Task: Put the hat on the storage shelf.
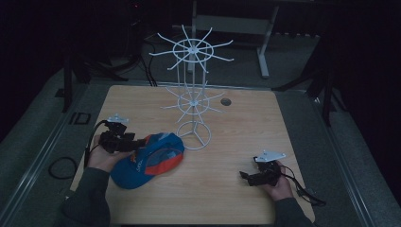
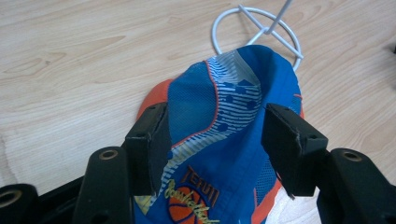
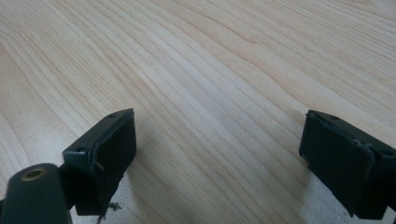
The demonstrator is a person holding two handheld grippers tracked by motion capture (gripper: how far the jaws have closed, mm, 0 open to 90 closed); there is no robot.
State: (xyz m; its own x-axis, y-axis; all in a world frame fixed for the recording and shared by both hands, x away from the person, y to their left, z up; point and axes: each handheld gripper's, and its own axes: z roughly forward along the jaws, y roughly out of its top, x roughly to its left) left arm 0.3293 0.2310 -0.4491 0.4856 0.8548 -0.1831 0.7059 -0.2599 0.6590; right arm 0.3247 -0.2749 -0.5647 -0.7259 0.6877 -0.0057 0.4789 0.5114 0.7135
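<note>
Cap (image 1: 149, 161), blue and orange, lies at lower left of my high view on the pale wood table (image 1: 236, 132), dark room and grey floor around it. White wire rack (image 1: 193, 90) stands at centre. My left gripper (image 2: 215, 135) straddles the cap, jaws apart; right gripper (image 3: 217, 154) gapes over bare wood.

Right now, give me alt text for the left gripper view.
A blue and orange cap lies on a wooden table between the left gripper's two open black jaws. Behind the cap, a white wire rack's ring base rests on the table.
</note>
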